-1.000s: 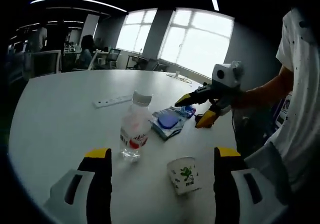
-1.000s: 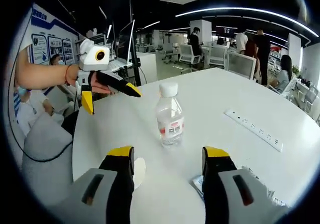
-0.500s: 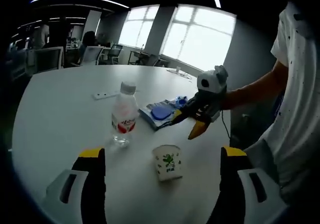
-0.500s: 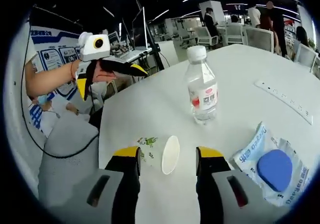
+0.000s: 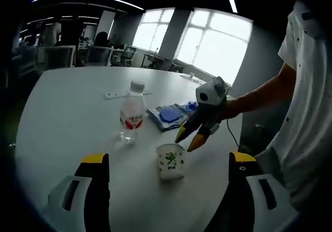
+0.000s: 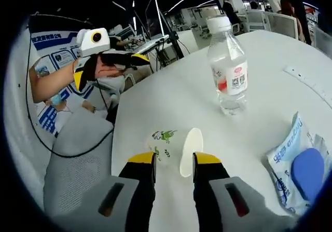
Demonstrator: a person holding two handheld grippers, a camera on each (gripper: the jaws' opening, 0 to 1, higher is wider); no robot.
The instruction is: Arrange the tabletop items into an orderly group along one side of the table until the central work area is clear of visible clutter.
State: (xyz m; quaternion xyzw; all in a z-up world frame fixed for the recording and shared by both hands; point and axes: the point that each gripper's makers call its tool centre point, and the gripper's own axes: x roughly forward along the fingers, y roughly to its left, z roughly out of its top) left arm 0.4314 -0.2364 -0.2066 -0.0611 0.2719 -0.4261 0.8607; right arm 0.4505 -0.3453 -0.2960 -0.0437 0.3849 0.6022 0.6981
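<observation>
Right gripper view: right tongs (image 6: 174,160) narrowed around cup (image 6: 176,148) rim, not clearly clamped. Cup stands on counter (image 6: 171,97), directly ahead; bottle (image 6: 229,68) beyond. Left tongs (image 5: 168,162) wide open, farther back.

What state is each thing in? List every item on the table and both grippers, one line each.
paper cup: upright, open top, right gripper's fingers closing around its rim
water bottle: upright, capped, nearly empty
blue packet: lying flat, sealed
power strip: lying flat beyond the bottle
right gripper: fingers narrowed at the cup, grip not certain
left gripper: fingers wide apart, holding nothing
</observation>
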